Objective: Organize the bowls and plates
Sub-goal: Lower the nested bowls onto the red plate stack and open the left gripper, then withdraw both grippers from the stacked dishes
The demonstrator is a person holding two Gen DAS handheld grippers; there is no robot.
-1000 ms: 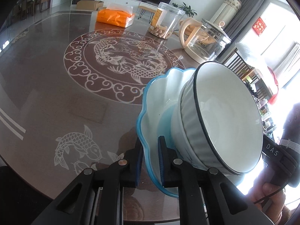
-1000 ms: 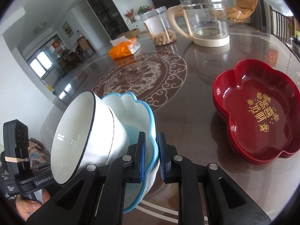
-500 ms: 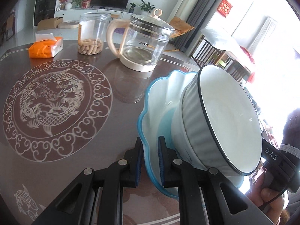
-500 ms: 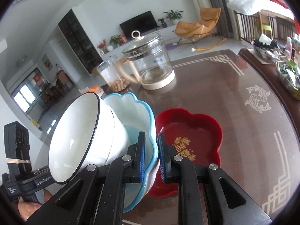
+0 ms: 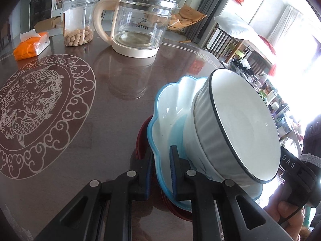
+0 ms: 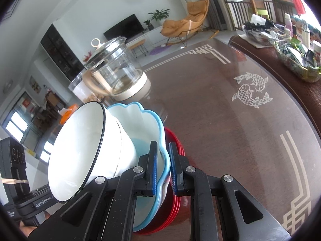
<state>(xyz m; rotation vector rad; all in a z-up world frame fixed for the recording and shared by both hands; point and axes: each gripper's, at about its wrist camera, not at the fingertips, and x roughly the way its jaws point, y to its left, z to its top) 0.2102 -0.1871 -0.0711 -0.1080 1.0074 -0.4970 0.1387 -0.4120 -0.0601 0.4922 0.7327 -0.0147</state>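
Both my claws, left [image 5: 162, 161] and right [image 6: 163, 165], are clamped on opposite rims of the blue scalloped plate [image 5: 170, 108] carrying the white black-rimmed bowl [image 5: 236, 124]; the red lobed plate stack [image 6: 176, 140] sits directly beneath, lower centre.

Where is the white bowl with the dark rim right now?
The white bowl sits inside the blue-rimmed dish, carried between both tongs just above the red plates, near the glass kettle.
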